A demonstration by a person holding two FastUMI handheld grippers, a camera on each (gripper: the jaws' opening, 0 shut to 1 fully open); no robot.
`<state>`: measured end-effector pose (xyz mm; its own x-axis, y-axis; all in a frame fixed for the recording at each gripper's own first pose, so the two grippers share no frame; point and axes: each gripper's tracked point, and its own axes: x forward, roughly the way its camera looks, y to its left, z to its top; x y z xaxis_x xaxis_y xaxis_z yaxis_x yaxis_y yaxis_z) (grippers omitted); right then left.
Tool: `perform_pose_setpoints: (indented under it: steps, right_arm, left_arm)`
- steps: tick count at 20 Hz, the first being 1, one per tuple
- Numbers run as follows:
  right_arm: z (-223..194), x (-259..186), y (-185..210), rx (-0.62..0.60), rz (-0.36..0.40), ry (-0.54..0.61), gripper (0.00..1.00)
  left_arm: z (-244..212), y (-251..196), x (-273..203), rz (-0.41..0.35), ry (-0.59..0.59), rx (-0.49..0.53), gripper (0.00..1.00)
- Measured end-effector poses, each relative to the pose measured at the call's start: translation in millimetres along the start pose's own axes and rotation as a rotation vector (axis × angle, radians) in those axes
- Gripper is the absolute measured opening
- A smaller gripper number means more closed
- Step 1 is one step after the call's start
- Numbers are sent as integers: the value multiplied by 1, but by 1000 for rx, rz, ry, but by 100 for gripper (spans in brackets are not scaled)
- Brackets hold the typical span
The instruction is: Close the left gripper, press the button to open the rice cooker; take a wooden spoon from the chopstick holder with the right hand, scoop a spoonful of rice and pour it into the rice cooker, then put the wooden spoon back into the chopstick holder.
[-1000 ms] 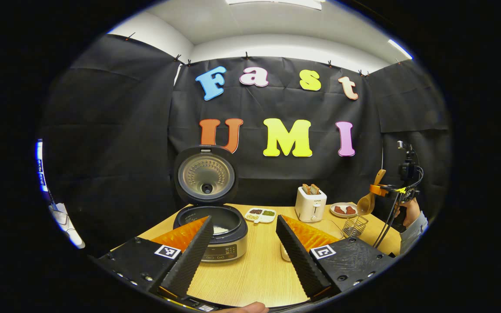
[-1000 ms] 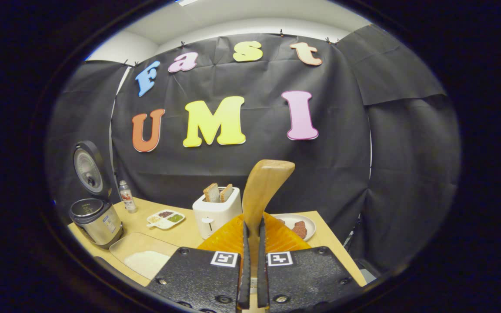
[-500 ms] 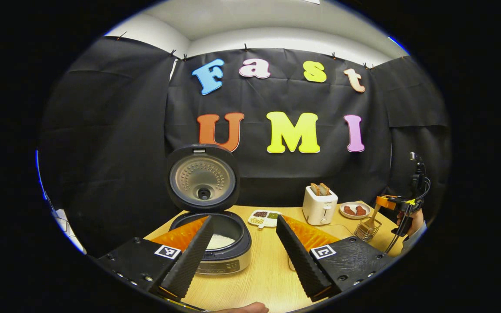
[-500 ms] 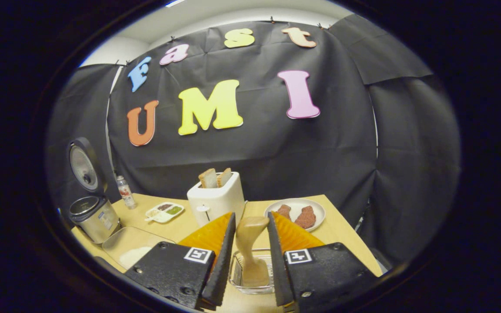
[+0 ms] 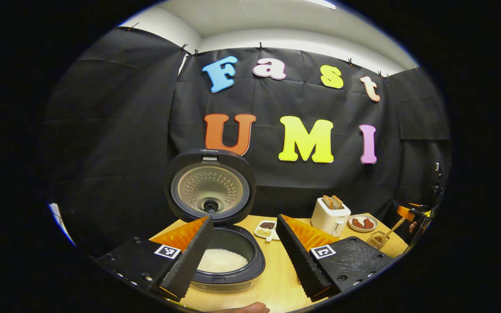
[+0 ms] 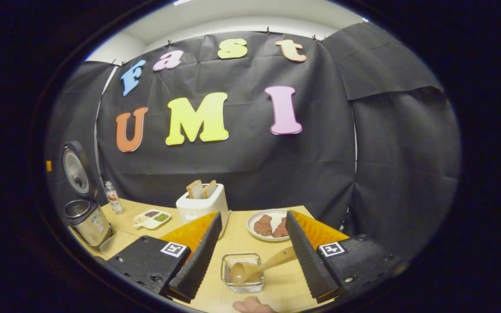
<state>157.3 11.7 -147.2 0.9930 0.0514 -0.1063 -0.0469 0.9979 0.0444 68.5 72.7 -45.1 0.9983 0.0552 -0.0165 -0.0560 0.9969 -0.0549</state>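
The rice cooker (image 5: pixel 226 261) stands with its lid (image 5: pixel 210 188) raised and white rice in its pot; it appears small at the left in the right gripper view (image 6: pixel 86 219). My left gripper (image 5: pixel 244 254) hovers open just in front of it. The wooden spoon (image 6: pixel 259 266) rests bowl-down in the wire chopstick holder (image 6: pixel 242 273), its handle leaning right. My right gripper (image 6: pixel 252 256) is open above and around the holder, touching nothing. Far to the right in the left gripper view are the holder with the spoon (image 5: pixel 381 238) and the right gripper (image 5: pixel 411 213).
On the wooden table (image 6: pixel 237 230) stand a white toaster (image 6: pixel 202 204) with bread, a plate of meat (image 6: pixel 270 226), a divided dish (image 6: pixel 151 218), a small bottle (image 6: pixel 112 198) and a clear tray (image 6: pixel 115 241). A fingertip (image 6: pixel 250 305) shows at the bottom edge.
The right gripper lowered the spoon into the holder, opened and let it go, then drew back. The left gripper moved closer to the open cooker.
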Motion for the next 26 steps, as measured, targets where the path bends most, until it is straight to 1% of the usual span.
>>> perform_pose_setpoints:
  steps: [1, 2, 3, 4, 6, 8, 9, 12, 13, 14, 15, 16, 17, 18, 19, 20, 22, 23, 26]
  right_arm:
    - [4, -9, 4, 6, 16, -4, 95]
    - [8, -21, 11, 16, 38, -6, 95]
    - [11, -30, 15, 22, 47, -4, 92]
    - [11, -37, 17, 17, 55, -1, 95]
    - [19, -55, 23, -1, 72, -2, 95]
    - [26, -72, 27, -11, 74, -8, 95]
    - [27, -82, 34, -15, 92, -9, 95]
    - [28, -107, 57, -45, 158, 9, 92]
    - [29, -113, 61, -58, 169, 2, 95]
    - [31, -119, 64, -70, 177, -1, 95]
    - [32, -124, 68, -84, 185, -8, 92]
    - [33, -129, 72, -100, 192, -11, 92]
    - [31, -132, 74, -116, 201, -12, 95]
    - [30, -136, 77, -126, 209, -15, 95]
    - [30, -138, 79, -130, 217, -16, 92]
    - [28, -138, 80, -130, 222, -17, 95]
    - [23, -137, 82, -135, 226, -5, 95]
    - [20, -136, 81, -136, 227, 4, 92]
    - [19, -137, 79, -127, 222, 8, 92]
  left_arm:
    - [8, 9, 3, 26, -11, 11, 93]
    - [14, 13, 6, 32, -14, 23, 93]
    - [21, 14, 10, 28, -21, 35, 93]
    - [29, 15, 12, 26, -28, 39, 93]
    - [43, 21, 22, 26, -35, 20, 93]
    - [51, 19, 35, 1, -31, -6, 93]
    - [54, 17, 41, -13, -29, -11, 93]
    - [63, 26, 67, 0, -25, -8, 93]
    - [65, 28, 77, 4, -19, -10, 93]
    - [68, 32, 86, 11, -20, -14, 93]
    - [72, 37, 95, 26, -24, -21, 93]
    - [75, 42, 102, 37, -27, -27, 93]
    - [79, 49, 108, 52, -36, -34, 93]
    - [84, 57, 114, 75, -46, -42, 93]
    - [90, 64, 118, 95, -60, -47, 93]
    - [99, 68, 123, 104, -86, -50, 93]
    - [119, 71, 136, 110, -149, -45, 93]
    - [126, 74, 144, 110, -170, -39, 94]
    - [138, 83, 166, 103, -213, -27, 94]
